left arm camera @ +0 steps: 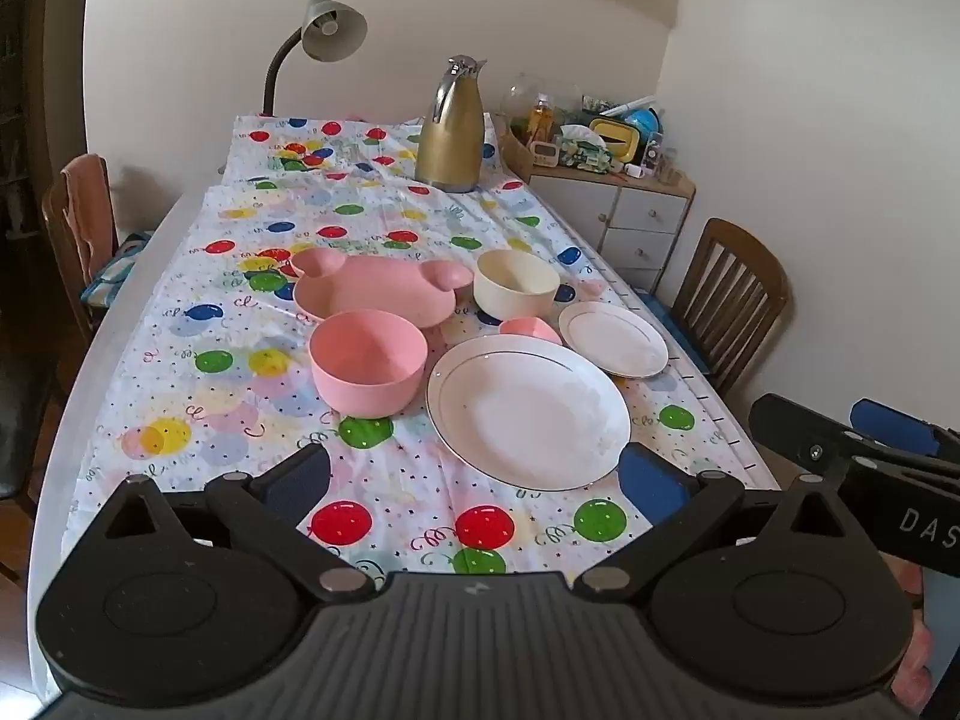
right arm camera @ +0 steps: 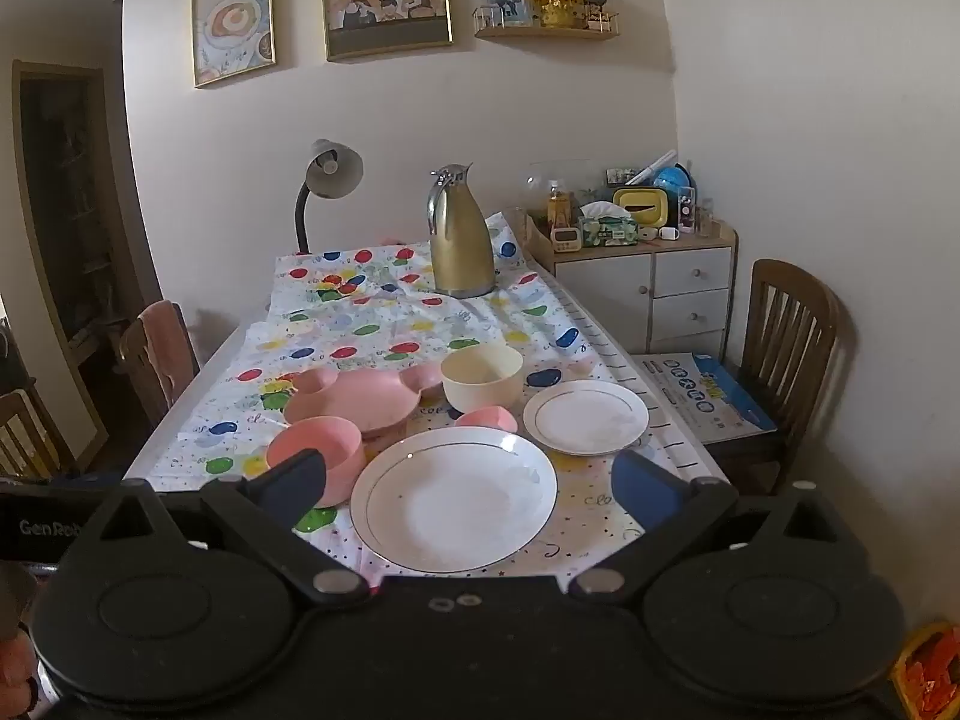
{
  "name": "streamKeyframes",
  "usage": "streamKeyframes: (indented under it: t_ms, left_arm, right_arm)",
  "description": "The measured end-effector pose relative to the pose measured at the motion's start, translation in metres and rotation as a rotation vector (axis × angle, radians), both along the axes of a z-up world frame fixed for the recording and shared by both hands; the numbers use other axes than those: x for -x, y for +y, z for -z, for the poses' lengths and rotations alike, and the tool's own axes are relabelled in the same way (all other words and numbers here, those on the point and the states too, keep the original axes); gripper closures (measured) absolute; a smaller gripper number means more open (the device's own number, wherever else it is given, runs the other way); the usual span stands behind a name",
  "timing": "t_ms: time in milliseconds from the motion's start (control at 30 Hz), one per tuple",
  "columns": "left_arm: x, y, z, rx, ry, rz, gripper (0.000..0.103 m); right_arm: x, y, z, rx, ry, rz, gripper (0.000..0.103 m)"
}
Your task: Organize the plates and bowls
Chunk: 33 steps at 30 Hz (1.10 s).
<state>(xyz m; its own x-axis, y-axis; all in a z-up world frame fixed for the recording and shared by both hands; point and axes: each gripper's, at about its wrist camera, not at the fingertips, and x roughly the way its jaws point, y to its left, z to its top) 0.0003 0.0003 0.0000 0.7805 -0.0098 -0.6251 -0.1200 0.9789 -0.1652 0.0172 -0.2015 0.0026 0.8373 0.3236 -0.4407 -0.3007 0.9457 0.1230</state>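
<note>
- Big plate [left arm camera: 528, 411] lying near the table's [left arm camera: 120, 312] front edge, pink bowl [left arm camera: 368, 363] just beside it.
- Small plate [left arm camera: 613, 339], cream bowl [left arm camera: 516, 292], pink dish [left arm camera: 375, 294] sitting behind, toward the right edge.
- Left gripper [left arm camera: 474, 480] hovering spread wide, gripping nothing.
- Right gripper [right arm camera: 468, 489] likewise gaping over the big plate.

Your right gripper [left arm camera: 864, 456], seen from the left wrist camera, carries white letters "DAS", cut off at the frame edge. Your left gripper [right arm camera: 42, 525], seen from the right wrist camera, reads "GenRob", likewise cut off. Nothing else legible.
</note>
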Motion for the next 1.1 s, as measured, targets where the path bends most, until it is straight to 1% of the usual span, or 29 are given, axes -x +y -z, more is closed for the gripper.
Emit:
streamKeyframes:
  t_ms: [167, 233, 300, 500, 567, 1100]
  left_arm:
    - [0.001, -0.003, -0.002, -0.006, -0.009, 0.002, 0.000]
    - [0.002, -0.005, -0.003, -0.006, -0.013, 0.006, 0.000]
    - [0.003, -0.006, 0.005, 0.006, -0.004, 0.012, 0.000]
    - [0.007, -0.012, 0.004, 0.016, -0.011, 0.006, 0.000]
    - [0.005, 0.007, 0.001, 0.035, -0.012, 0.015, 0.000]
    - [0.012, 0.014, -0.004, 0.026, -0.022, 0.011, 0.000]
  right_arm:
    - [0.003, 0.001, 0.004, 0.003, 0.004, 0.008, 0.001]
    - [0.004, 0.001, -0.003, 0.003, 0.004, 0.010, 0.001]
    - [0.002, 0.000, -0.003, 0.000, 0.005, 0.014, 0.001]
    - [0.007, 0.005, -0.005, -0.011, -0.007, 0.028, 0.001]
    - [0.008, 0.004, -0.004, -0.012, -0.011, 0.027, 0.001]
    - [0.015, 0.010, -0.011, -0.020, -0.023, 0.028, 0.001]
